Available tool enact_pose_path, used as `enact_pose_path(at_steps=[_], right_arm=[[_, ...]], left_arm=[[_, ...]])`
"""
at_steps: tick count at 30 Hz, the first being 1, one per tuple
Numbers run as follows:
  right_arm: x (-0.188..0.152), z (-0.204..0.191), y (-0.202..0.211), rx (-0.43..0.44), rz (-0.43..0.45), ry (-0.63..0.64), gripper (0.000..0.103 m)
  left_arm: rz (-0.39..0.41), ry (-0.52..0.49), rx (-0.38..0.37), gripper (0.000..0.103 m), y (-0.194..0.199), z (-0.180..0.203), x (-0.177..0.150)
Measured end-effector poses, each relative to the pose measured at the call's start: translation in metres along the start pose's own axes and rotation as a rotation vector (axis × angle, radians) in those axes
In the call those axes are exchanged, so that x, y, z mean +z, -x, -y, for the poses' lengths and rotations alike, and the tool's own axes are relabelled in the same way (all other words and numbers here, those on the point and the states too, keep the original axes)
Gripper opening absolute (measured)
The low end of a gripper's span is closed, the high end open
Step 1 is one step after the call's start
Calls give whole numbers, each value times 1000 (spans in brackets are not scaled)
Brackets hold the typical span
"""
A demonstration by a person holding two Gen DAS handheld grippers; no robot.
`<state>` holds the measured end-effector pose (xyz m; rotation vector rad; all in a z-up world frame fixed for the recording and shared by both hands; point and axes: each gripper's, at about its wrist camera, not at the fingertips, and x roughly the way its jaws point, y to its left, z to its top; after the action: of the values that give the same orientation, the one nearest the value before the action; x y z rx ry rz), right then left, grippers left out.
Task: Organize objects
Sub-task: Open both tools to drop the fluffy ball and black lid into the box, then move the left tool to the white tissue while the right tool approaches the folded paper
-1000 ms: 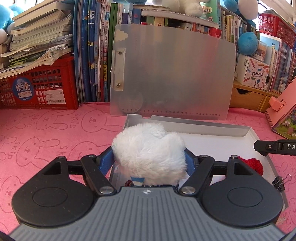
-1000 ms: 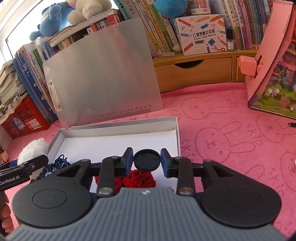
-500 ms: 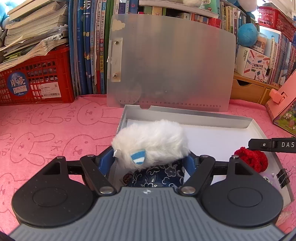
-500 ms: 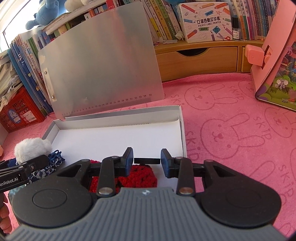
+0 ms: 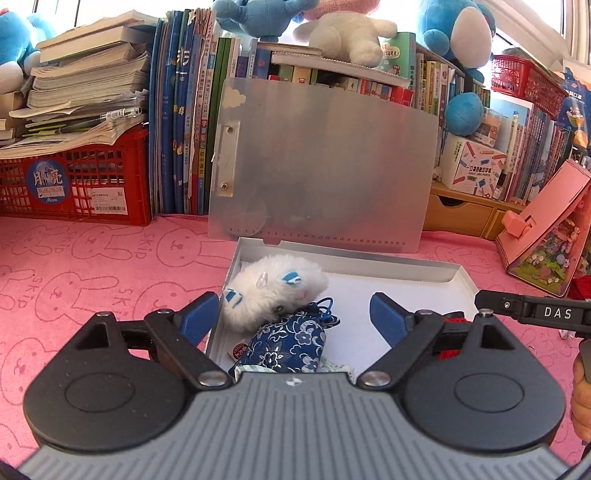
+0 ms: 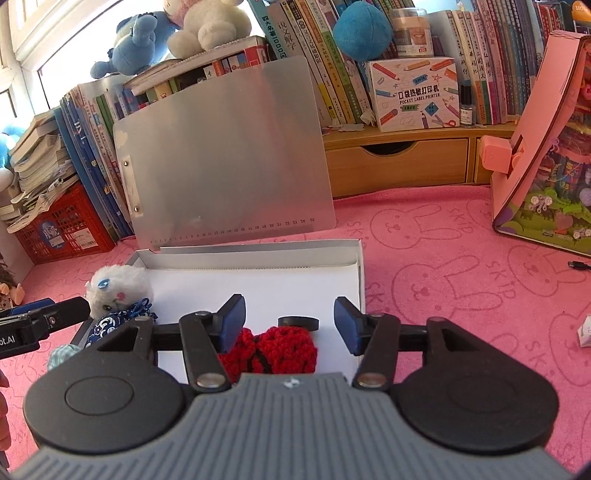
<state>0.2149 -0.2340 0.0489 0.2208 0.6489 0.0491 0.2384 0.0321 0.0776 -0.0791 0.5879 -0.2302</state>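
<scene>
Both tongs have just been opening and now stand clear of their loads: the left tongs (image 5: 291, 314) over the white plush toy (image 5: 275, 290) in the white box (image 6: 360, 266)'s left corner, the right tongs (image 6: 290, 325) over the black disc (image 6: 298, 324) by the red crocheted piece (image 6: 284, 349). To finish this release well, I would lift each pair straight away from the box, jaws wide, so nothing snags.

A child's study corner in a home. Along the far side stand rows of schoolbooks (image 5: 184, 122), with plush toys (image 5: 347, 33) on top and a red crate (image 5: 77, 181) stacked with workbooks at far left. A pink bunny-print cloth (image 6: 461, 280) covers the worktop, and a pocket label printer box (image 6: 415, 94) sits on a wooden drawer unit (image 6: 399, 162) far right.
</scene>
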Motion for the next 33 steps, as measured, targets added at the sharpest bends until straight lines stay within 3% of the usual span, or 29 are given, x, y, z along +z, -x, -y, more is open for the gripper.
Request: enact_pose_path(at_steps=[15, 24, 33], right_arm=[[-49, 2, 70, 37, 117, 38, 96], [-95, 3, 90, -8, 139, 64, 103], [-126, 0, 87, -29, 114, 74, 103]], left_arm=[[67, -105, -39, 95, 78, 29, -60], [64, -62, -25, 95, 103, 36, -117], [41, -40, 5, 96, 114, 36, -160]])
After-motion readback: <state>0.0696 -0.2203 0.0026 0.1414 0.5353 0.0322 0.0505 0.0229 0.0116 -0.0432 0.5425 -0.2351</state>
